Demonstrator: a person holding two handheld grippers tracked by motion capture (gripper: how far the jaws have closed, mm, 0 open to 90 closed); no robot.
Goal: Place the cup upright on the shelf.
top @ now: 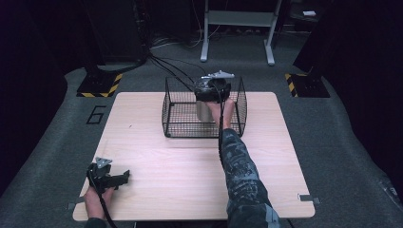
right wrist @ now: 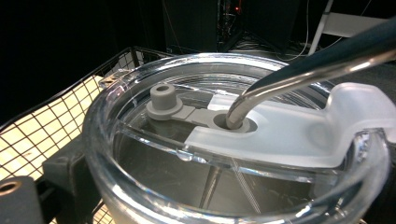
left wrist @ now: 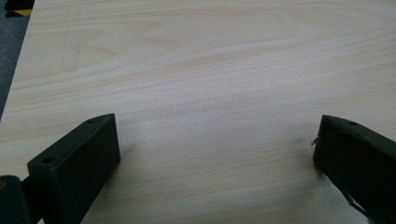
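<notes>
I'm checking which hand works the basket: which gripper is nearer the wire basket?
Right. The right gripper is over the wire basket, at a metal cup inside it. The left gripper rests at the table's near left corner, apart from it.

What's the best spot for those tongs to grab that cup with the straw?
Grip the tumbler around its straight metal wall just below the clear lid, coming from above. The wire basket blocks its sides, and the bent straw pokes through the lid, so stay off the top.
</notes>
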